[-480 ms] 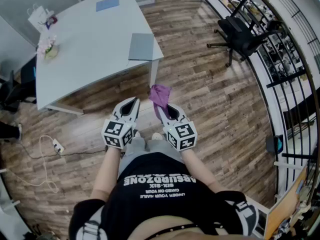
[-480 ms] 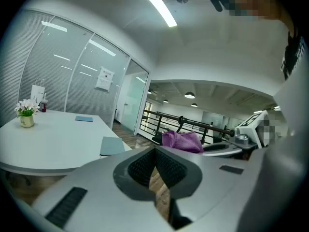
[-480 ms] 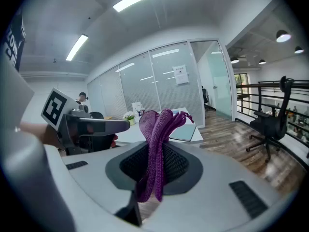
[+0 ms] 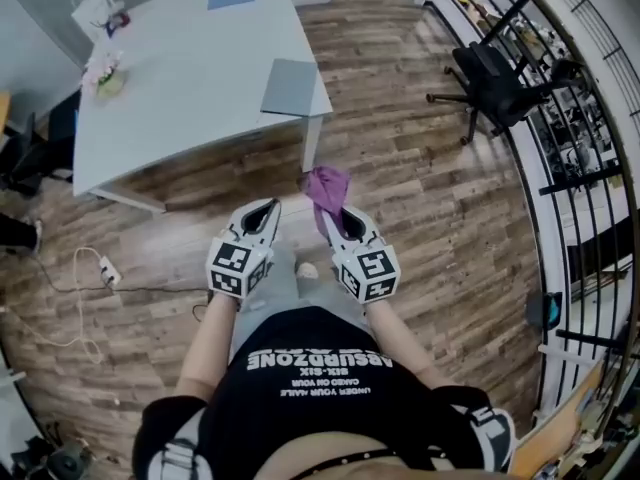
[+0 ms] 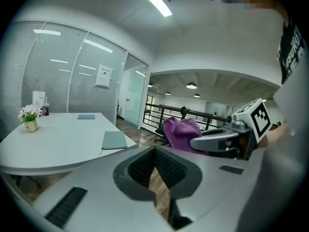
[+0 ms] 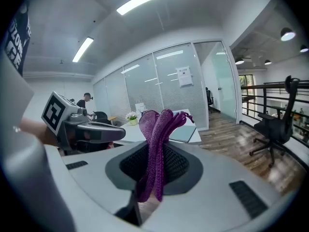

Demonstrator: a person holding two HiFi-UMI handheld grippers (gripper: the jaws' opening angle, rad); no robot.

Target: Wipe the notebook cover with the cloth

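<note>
The right gripper (image 4: 336, 218) pinches a purple cloth (image 4: 326, 186). The left gripper (image 4: 262, 213) is closed on nothing. The grey notebook (image 4: 291, 88) lies far off, at the white table's (image 4: 180, 88) right edge. Close in first, then lay the cloth flat on its cover.

The cloth (image 6: 155, 129) is nubbly, matt fabric. The notebook (image 4: 292, 88) cover looks matt and smooth, like the worktop (image 4: 170, 98). The floor (image 4: 430, 188) is grained wood planks.
</note>
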